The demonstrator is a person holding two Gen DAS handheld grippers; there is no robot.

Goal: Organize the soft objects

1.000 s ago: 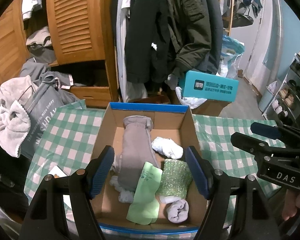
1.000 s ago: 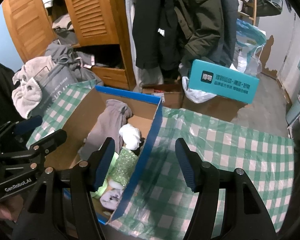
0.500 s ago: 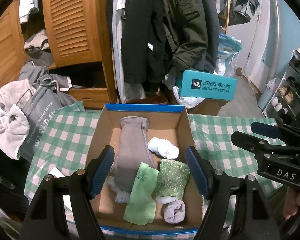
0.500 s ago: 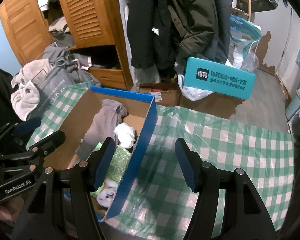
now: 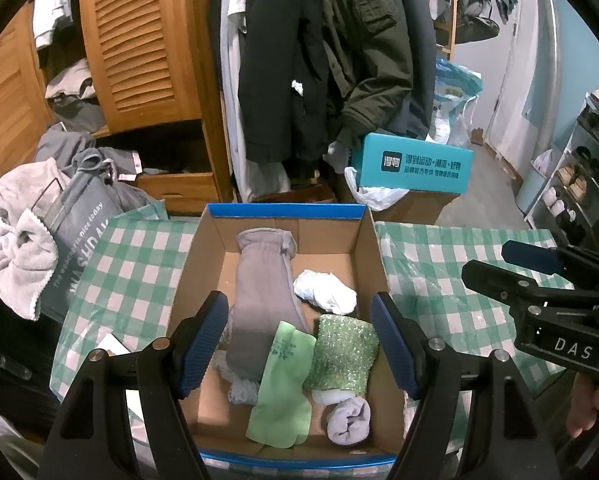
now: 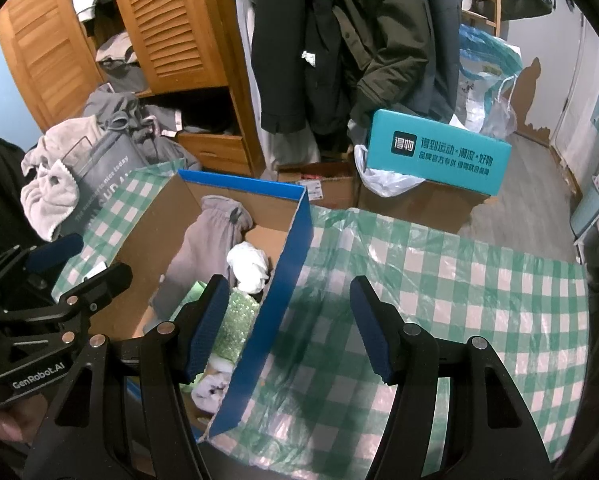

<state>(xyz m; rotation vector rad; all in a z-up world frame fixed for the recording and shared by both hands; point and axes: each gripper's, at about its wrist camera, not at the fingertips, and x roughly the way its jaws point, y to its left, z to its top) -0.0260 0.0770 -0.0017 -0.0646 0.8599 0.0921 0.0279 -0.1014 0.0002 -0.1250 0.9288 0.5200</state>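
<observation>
Your left gripper (image 5: 299,340) hung wide open and empty over the cardboard box (image 5: 283,211), fingers straddling the pile. The grey sock (image 5: 259,300) lay dead ahead, long axis 12-to-6, with the green sock (image 5: 283,384) and sparkly green roll (image 5: 345,356) toward 5 o'clock. Left was nearer. Your right gripper (image 6: 287,324) was wide open, empty, straddling the box's blue wall above the checked cloth (image 6: 459,280).
</observation>
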